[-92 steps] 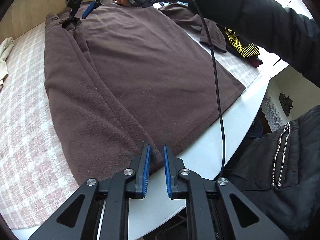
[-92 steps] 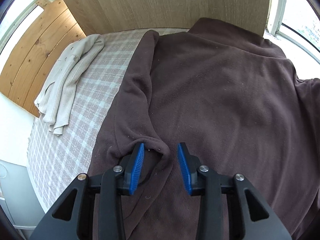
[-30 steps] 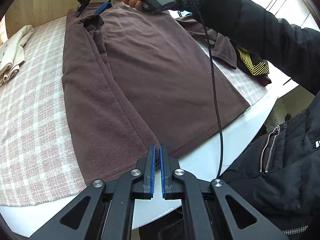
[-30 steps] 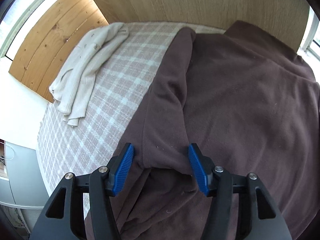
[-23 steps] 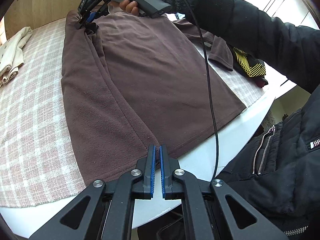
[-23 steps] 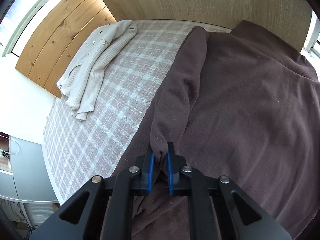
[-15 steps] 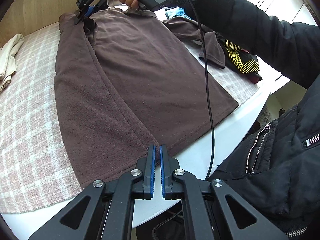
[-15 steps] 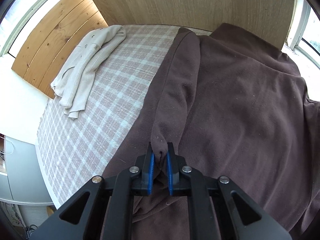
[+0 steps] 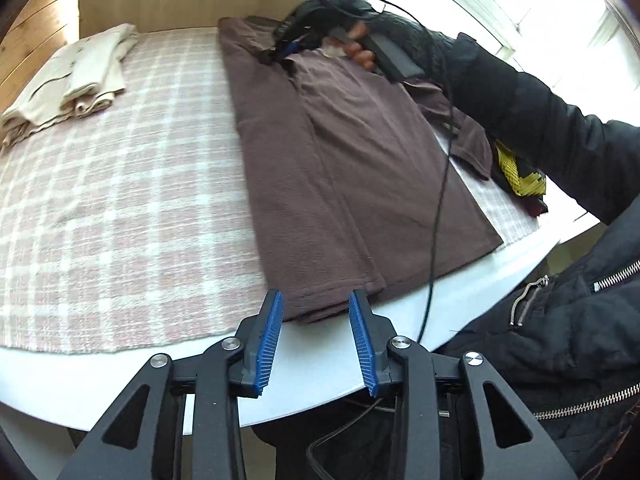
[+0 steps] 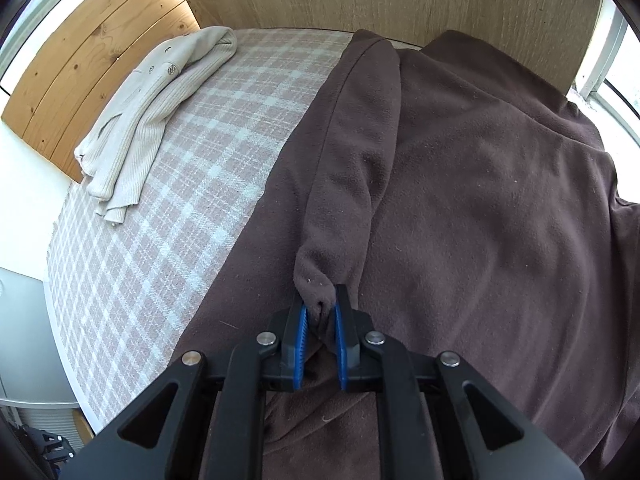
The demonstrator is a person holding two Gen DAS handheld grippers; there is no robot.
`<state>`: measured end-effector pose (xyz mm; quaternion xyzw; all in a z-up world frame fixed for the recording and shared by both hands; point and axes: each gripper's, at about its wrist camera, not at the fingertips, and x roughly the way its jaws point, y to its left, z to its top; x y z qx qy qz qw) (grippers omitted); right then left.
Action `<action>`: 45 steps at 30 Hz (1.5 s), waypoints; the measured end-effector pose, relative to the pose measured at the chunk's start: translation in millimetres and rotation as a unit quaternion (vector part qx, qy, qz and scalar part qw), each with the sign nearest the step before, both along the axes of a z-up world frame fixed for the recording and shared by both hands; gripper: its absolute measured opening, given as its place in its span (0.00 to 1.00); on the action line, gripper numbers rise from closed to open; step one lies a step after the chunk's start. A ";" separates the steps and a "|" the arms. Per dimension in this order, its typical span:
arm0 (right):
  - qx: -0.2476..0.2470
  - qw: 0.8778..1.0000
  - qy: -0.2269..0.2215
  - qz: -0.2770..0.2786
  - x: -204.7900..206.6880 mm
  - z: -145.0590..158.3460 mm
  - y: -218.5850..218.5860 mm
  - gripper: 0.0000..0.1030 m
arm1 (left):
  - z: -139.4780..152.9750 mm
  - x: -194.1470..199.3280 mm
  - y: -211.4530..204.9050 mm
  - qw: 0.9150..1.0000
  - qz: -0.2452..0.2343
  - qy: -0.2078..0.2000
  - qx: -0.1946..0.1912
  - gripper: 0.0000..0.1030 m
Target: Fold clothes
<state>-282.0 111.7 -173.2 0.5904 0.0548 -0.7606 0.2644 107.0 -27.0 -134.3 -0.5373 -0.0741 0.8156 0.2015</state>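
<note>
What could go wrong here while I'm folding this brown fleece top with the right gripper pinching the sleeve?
The right gripper pinches only a small bunch of the sleeve cuff, so it could slip out. The cable trails across the brown fleece top and could drag the fold. The hem lies at the table edge beside the open left gripper and could slide off.

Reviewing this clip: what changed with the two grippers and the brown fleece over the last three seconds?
The left gripper, shut at the hem a second ago, has opened and let go; the brown fleece now lies with its left side folded over the body. The right gripper, open three seconds ago, closed on the sleeve cuff and stays clamped. The cream garment and checked cloth are unchanged.
</note>
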 end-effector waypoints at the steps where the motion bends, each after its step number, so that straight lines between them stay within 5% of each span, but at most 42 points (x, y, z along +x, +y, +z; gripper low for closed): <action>1: 0.002 1.000 0.002 0.000 0.9 0.3 -1.4 0.12 | -4.4 -5.4 -3.5 1.000 0.008 -0.006 0.001 0.32; 4: 0.009 1.000 0.007 0.001 2.7 1.1 -5.0 0.13 | -21.8 -21.2 0.7 1.000 0.004 -0.026 0.016 0.36; 6: 0.009 1.000 0.008 0.000 3.3 1.6 -6.0 0.17 | -35.6 -27.9 11.0 0.999 -0.010 -0.046 0.009 0.31; 7: 0.006 1.000 0.005 -0.001 2.8 1.8 -6.0 0.21 | -40.1 -28.9 13.2 0.999 -0.013 -0.053 0.006 0.19; 10: 0.000 1.000 0.000 -0.006 1.9 3.8 -3.7 0.31 | -41.6 -27.9 12.2 0.998 -0.016 -0.052 0.012 0.15; 12: -0.013 1.000 0.004 -0.002 2.9 4.6 -3.4 0.32 | -39.3 -26.5 10.6 0.999 -0.015 -0.047 0.008 0.13; 14: -0.010 1.000 0.000 0.004 3.2 1.7 -5.7 0.17 | -39.3 -25.9 11.2 0.999 -0.016 -0.046 0.007 0.12; 17: -0.005 1.000 0.001 0.010 5.0 8.7 -6.5 0.12 | -36.9 -25.3 12.4 0.999 -0.014 -0.046 0.013 0.12; 20: 0.008 1.000 0.013 0.010 6.1 21.9 -1.6 0.12 | -21.6 -19.9 10.0 0.999 -0.011 -0.032 0.040 0.12; 23: 0.033 0.999 0.004 0.018 5.5 1.2 -6.1 0.15 | -27.0 -17.9 7.0 0.998 -0.004 -0.035 0.046 0.12; 27: 0.031 0.999 0.037 0.015 12.9 17.4 -1.4 0.26 | -47.4 -22.1 6.9 0.998 0.009 -0.063 0.028 0.15; 31: -0.024 0.995 0.092 0.016 30.1 55.5 12.7 0.26 | -16.1 -21.9 10.0 1.000 0.004 -0.020 -0.011 0.16; 37: -0.079 0.989 0.018 0.122 78.6 31.1 -23.9 0.26 | 14.5 -44.8 23.1 0.998 -0.010 0.044 -0.041 0.19; 40: -0.027 0.986 0.019 0.161 98.5 -2.5 -42.4 0.25 | -4.4 -75.8 35.4 0.998 -0.030 0.051 -0.033 0.20; 41: -0.035 0.984 0.046 0.172 105.1 0.1 -40.1 0.24 | -20.9 -77.3 38.4 0.998 -0.032 0.031 -0.032 0.19; 43: -0.041 0.985 0.022 0.167 96.0 1.7 -38.3 0.22 | -49.4 -77.4 44.2 0.999 -0.038 0.003 -0.030 0.20; 45: -0.065 0.986 0.010 0.150 84.8 11.9 -29.4 0.22 | -47.6 -67.0 46.6 0.998 -0.048 0.013 -0.027 0.28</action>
